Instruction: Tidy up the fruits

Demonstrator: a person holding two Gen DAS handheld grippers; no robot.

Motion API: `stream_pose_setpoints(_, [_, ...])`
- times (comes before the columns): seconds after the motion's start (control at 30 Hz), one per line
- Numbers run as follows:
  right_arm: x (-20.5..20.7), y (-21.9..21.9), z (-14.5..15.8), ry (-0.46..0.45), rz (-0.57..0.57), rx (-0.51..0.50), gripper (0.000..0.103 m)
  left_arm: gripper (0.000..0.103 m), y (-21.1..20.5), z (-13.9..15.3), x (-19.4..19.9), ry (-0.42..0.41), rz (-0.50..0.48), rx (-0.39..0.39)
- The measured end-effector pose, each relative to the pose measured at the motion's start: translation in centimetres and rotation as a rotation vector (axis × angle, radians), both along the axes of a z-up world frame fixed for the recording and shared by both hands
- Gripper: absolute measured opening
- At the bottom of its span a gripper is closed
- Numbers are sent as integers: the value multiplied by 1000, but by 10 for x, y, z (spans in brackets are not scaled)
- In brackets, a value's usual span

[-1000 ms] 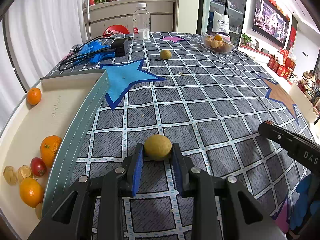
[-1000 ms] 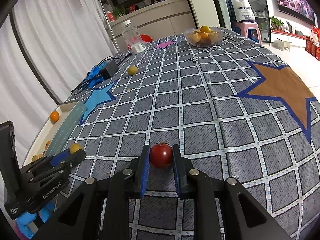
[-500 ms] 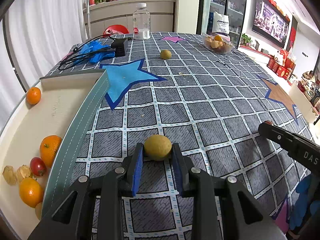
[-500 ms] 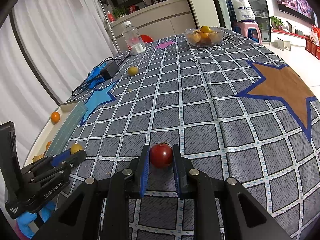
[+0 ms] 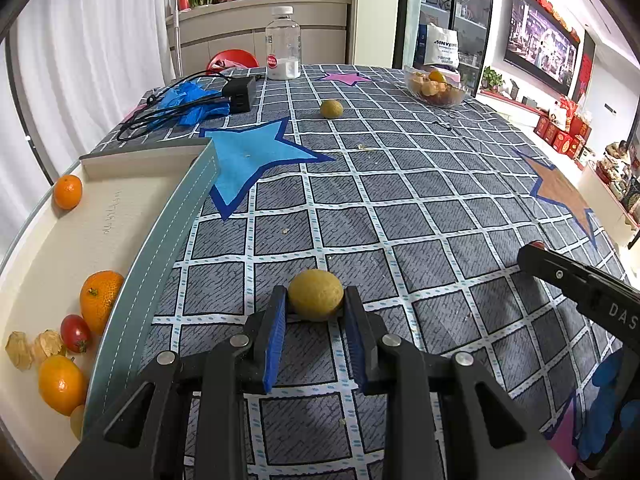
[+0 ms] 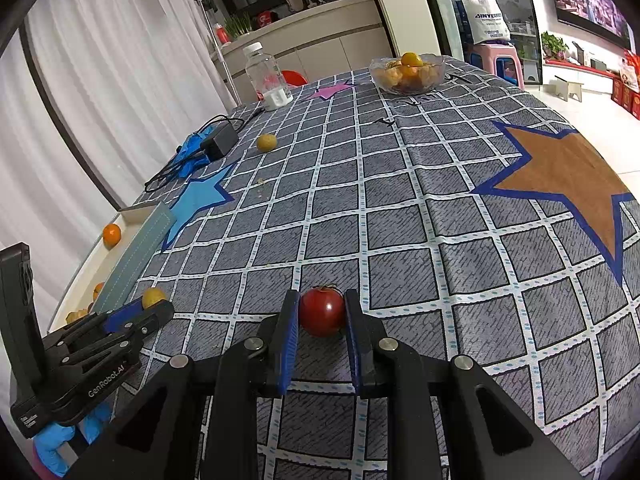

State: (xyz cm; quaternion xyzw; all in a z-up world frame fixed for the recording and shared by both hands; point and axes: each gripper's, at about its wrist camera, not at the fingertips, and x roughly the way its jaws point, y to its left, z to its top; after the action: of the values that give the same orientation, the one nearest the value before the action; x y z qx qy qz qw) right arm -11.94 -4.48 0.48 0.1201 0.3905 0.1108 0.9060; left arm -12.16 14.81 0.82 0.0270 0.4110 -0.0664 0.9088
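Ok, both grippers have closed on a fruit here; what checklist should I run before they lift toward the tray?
1. Left gripper shut on yellow fruit: ok.
2. Right gripper shut on red tomato: ok.
3. Fruits centred between the pads: ok.
4. Bare floor in the tray for a drop: ok.
5. Grip firm enough to hold on lift: cannot tell.
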Motion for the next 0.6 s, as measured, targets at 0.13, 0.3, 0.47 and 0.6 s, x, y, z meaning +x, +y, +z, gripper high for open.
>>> stream_pose_setpoints(0.13, [0,0,1,-1,3,2,22,31,0,0,0,0,0,-1])
stream_pose_setpoints(0.3, [0,1,1,-1,3,2,22,31,0,0,0,0,0,-2])
stream_pose_setpoints(0.47, [1,2,0,1,1,0,22,31,0,0,0,0,0,-2])
stream_pose_setpoints(0.6, [0,1,0,1,1,0,22,31,0,0,0,0,0,-1])
